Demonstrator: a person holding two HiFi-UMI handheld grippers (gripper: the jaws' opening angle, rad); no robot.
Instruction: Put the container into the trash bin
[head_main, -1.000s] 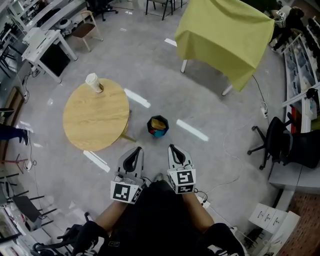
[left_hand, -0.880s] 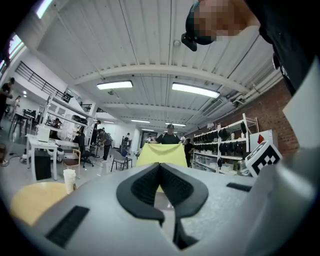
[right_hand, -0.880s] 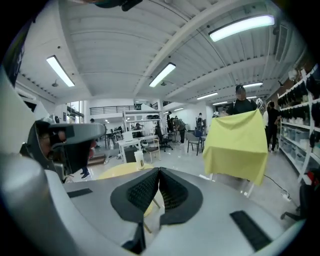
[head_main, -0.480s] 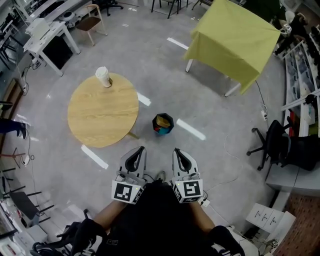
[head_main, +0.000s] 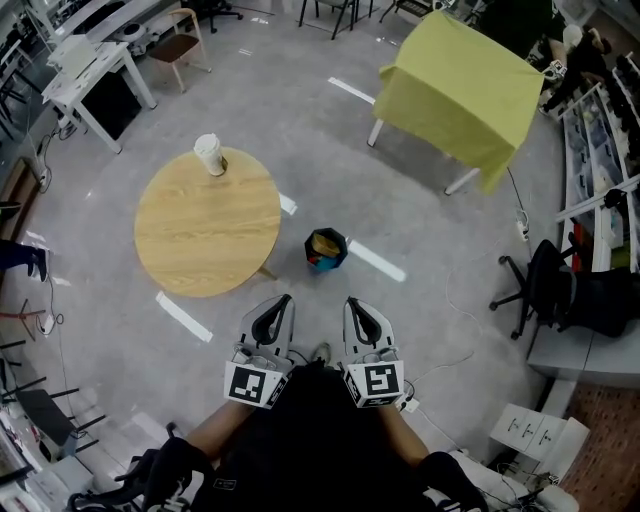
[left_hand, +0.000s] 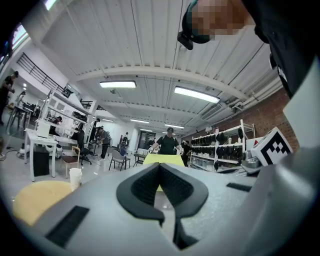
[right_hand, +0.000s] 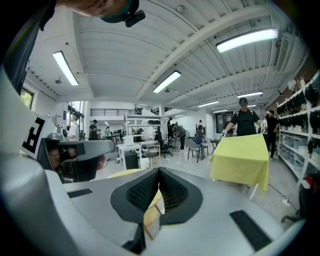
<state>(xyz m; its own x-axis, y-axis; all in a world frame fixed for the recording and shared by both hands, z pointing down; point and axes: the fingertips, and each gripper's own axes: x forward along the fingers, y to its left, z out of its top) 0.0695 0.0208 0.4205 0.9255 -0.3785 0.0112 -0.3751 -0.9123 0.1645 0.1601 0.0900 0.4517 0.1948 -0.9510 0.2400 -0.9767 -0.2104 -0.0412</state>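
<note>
The left gripper (head_main: 280, 305) and the right gripper (head_main: 352, 307) are held side by side nearest the person, each with its jaws pressed together and nothing between them. Just beyond, at 12 o'clock from them, the dark trash bin (head_main: 311, 252) is seen on the floor, with a round wooden table (head_main: 205, 230) at 10 o'clock. The paper cup (head_main: 209, 154) is stood upright at that table's 12 o'clock edge, well apart from the bin, and a yellow-green cloth-covered table (head_main: 460, 85) is seen farthest off at 1 o'clock.

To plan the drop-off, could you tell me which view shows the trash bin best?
The head view: the trash bin stands on the floor beside the round table, its open top visible. Neither gripper view shows it.
</note>
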